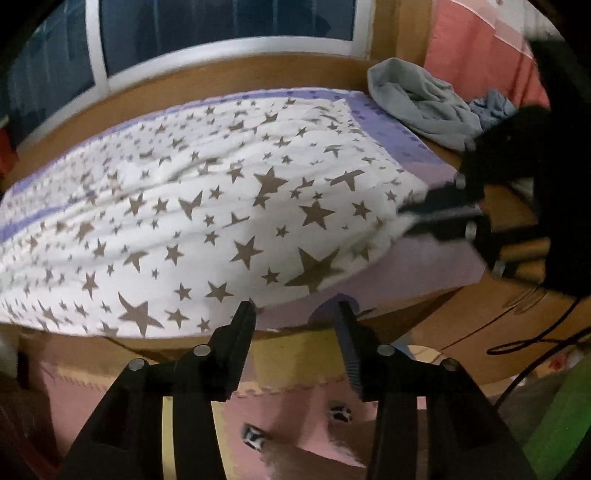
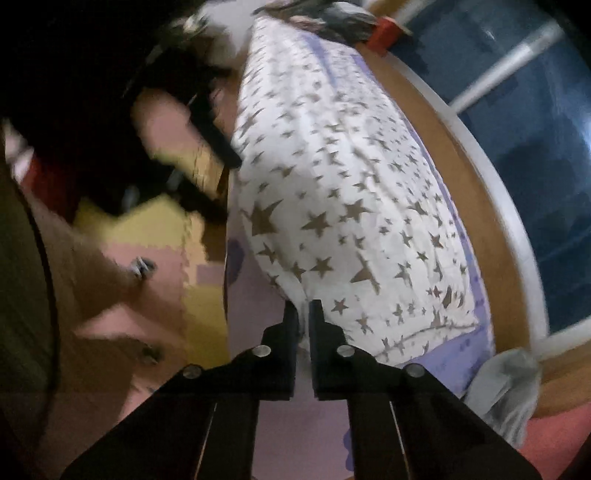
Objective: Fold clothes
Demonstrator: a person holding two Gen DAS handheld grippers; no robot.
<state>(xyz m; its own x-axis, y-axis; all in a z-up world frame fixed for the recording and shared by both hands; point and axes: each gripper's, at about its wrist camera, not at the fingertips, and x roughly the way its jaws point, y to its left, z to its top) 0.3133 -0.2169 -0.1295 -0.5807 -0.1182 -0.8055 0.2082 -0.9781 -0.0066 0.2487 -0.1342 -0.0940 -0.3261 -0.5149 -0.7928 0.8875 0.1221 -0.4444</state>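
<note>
A white garment with brown stars point(image 1: 207, 206) lies spread on a purple mat point(image 1: 424, 266) on a wooden table. My left gripper point(image 1: 293, 314) is open at the garment's near edge, with nothing between its fingers. In the right wrist view it shows as dark fingers point(image 2: 229, 158) beside the cloth's edge. My right gripper point(image 2: 303, 314) is shut on a corner of the star garment point(image 2: 332, 206), and white cloth shows in the thin gap between its fingers. From the left wrist view the right gripper point(image 1: 417, 218) is seen pinching the garment's right edge.
A crumpled grey garment point(image 1: 417, 107) and a blue one point(image 1: 491, 105) lie at the table's far right corner. A window point(image 1: 221, 22) runs behind the table. Below the near table edge is a floor of pink and yellow foam tiles point(image 1: 295, 358). A black cable point(image 1: 535, 343) hangs at the right.
</note>
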